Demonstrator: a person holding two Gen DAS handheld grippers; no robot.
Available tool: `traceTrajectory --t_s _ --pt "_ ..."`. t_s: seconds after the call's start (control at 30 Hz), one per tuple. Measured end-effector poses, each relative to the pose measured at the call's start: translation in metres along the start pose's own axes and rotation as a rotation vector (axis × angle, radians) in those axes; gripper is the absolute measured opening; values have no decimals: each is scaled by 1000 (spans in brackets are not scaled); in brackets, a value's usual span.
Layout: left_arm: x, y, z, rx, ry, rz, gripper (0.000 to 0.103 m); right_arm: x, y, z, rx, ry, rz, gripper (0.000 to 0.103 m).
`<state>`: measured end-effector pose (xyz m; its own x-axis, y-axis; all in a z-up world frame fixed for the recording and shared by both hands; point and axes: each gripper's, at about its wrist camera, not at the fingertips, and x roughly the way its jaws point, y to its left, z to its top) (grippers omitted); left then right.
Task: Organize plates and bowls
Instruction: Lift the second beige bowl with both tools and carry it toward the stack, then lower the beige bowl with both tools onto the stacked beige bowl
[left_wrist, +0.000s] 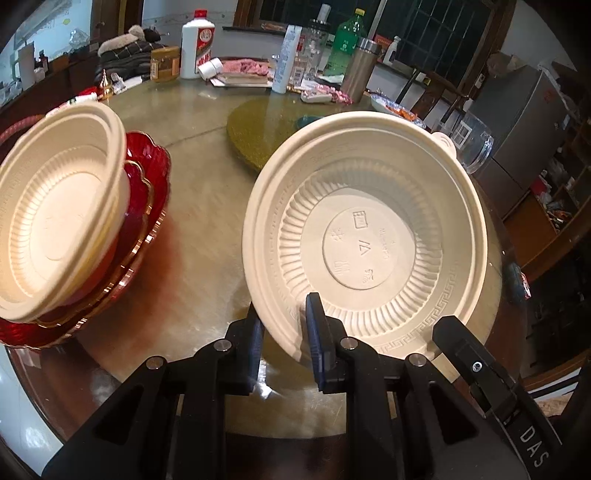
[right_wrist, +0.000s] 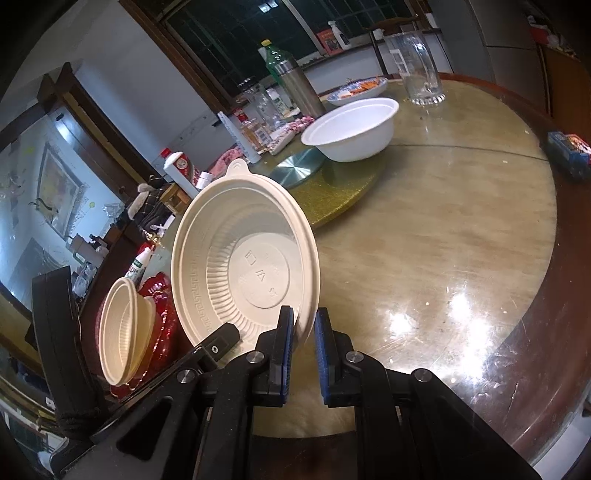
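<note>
A cream plastic bowl (left_wrist: 369, 236) is held tilted above the table; my left gripper (left_wrist: 284, 343) is shut on its near rim. In the right wrist view the same bowl (right_wrist: 247, 266) is held between both tools: my right gripper (right_wrist: 304, 347) is also shut on its rim. Another cream bowl (left_wrist: 55, 218) sits in stacked red gold-rimmed plates (left_wrist: 147, 192) at the left, also in the right wrist view (right_wrist: 125, 332). A white bowl (right_wrist: 351, 129) rests on the gold turntable (right_wrist: 343, 192) farther back.
Bottles, a steel flask (right_wrist: 299, 85), a glass vase (right_wrist: 417, 62), a plate of food (right_wrist: 358, 88) and packets crowd the far side of the round table (right_wrist: 443, 240). A blue box (right_wrist: 569, 151) lies near the right edge.
</note>
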<state>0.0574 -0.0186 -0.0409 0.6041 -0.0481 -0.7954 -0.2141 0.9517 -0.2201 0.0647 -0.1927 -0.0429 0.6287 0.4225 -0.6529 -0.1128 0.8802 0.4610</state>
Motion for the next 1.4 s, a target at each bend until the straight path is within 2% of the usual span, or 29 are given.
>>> traceTrajectory --t_s 0.33,0.6,1.4 --pt "-10 10 0 -13 -22 -4 20 0 9 0 -20 -7 22 12" --pt "-32 14 2 -2 -98 15 20 -12 22 1 -49 -47 69 12" --pt "-68 40 5 -55 -168 11 20 -24 55 2 -119 -74 123 12"
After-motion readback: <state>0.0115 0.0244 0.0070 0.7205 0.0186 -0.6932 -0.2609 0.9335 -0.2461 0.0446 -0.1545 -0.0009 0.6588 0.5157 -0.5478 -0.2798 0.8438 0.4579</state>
